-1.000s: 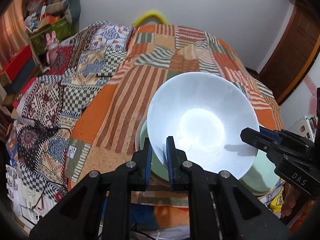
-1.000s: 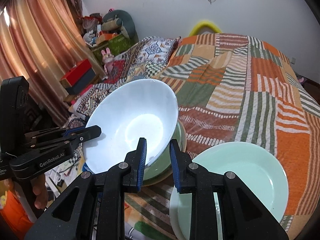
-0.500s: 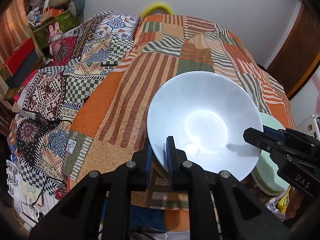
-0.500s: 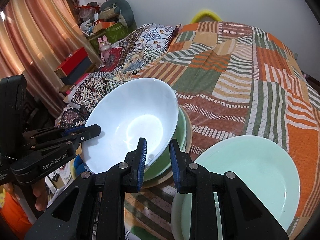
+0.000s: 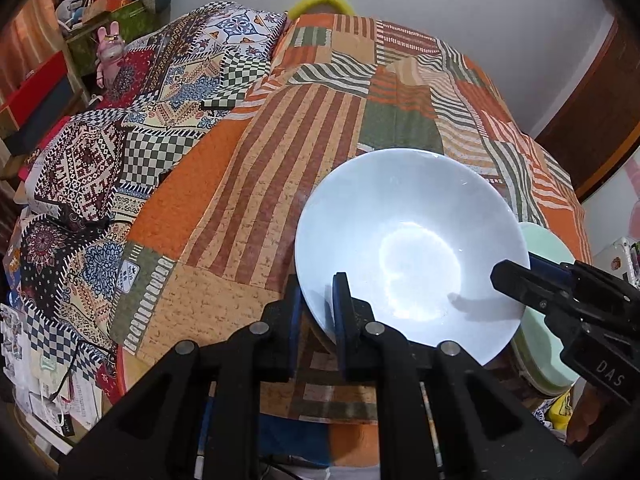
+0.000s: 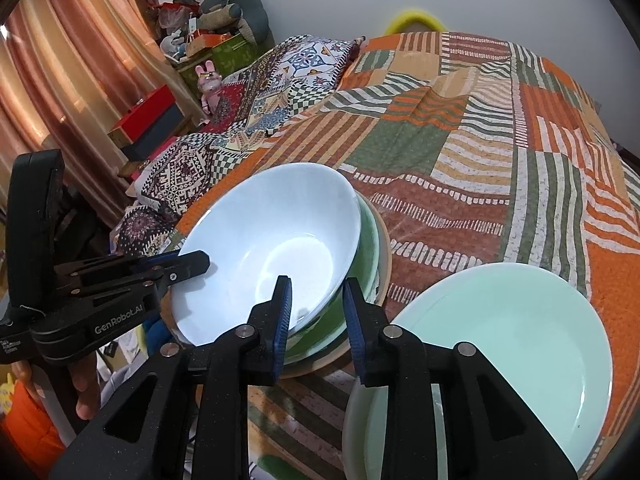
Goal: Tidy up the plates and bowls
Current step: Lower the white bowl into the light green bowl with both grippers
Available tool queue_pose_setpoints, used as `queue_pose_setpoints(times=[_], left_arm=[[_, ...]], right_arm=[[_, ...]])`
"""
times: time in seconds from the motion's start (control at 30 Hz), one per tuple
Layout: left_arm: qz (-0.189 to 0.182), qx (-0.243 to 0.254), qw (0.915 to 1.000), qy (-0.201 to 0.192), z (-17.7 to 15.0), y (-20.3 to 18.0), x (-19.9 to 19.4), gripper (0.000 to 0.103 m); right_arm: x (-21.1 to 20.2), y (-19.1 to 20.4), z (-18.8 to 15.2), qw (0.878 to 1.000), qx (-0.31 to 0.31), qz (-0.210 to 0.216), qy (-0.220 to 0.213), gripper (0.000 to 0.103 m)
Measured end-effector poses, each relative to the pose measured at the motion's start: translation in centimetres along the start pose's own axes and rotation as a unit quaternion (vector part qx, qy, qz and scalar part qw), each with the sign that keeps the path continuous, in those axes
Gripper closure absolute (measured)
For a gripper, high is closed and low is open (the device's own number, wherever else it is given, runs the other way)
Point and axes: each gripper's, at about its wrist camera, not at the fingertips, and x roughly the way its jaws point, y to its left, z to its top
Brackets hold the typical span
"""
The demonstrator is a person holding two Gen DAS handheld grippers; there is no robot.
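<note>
My left gripper [image 5: 318,304] is shut on the near rim of a white bowl [image 5: 408,248], which stands tilted. In the right wrist view the white bowl [image 6: 272,248] sits in a stack over a green bowl [image 6: 362,248] and a beige plate [image 6: 386,256] on the bed. My right gripper [image 6: 316,312] straddles the white bowl's rim with its jaws apart, not pinching it. Its fingertips [image 5: 516,276] show at the bowl's right rim in the left wrist view. A pale green plate [image 6: 500,352] lies at the right, also seen in the left wrist view [image 5: 548,352].
The dishes rest on a bed with an orange patchwork quilt [image 6: 460,152]. Patterned pillows [image 5: 120,148] lie at the left. A shelf with toys and boxes [image 6: 200,64] and a curtain [image 6: 60,80] stand beyond. The bed's near edge is just below the stack.
The left gripper with the white bowl has shifted left and lowered, so the pale green plate now shows further right. The right gripper's jaws have opened a little at the bowl's rim.
</note>
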Motion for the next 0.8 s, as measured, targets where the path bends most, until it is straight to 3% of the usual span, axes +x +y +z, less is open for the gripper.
queue_pose_setpoints(times=[0.23, 0.37, 0.43, 0.57, 0.67, 0.8], left_arm=[[-0.003, 0.003, 1.0, -0.006, 0.0, -0.1, -0.3, 0.087], [-0.009, 0.001, 0.9998, -0.019, 0.1, 0.0, -1.2, 0.084], [-0.016, -0.002, 0.9996, -0.023, 0.2, 0.1, -1.7, 0.077], [-0.019, -0.002, 0.9992, -0.036, 0.4, 0.2, -2.5, 0.074], [-0.017, -0.003, 0.9989, -0.043, 0.3, 0.4, -2.7, 0.051], [-0.021, -0.017, 0.9989, -0.037, 0.2, 1.4, -2.0, 0.049]], right_arm=[[-0.1, 0.0, 0.0, 1.0, -0.01, -0.008, 0.003, 0.075], [-1.0, 0.3, 0.1, 0.999, -0.022, -0.026, -0.014, 0.058], [-1.5, 0.3, 0.2, 0.999, -0.022, -0.023, -0.022, 0.056], [-2.0, 0.2, 0.4, 0.999, -0.022, -0.025, -0.031, 0.056], [-2.0, -0.1, 0.5, 0.999, -0.014, -0.027, -0.032, 0.054], [-1.6, -0.9, 0.3, 0.999, 0.001, -0.032, -0.027, 0.049]])
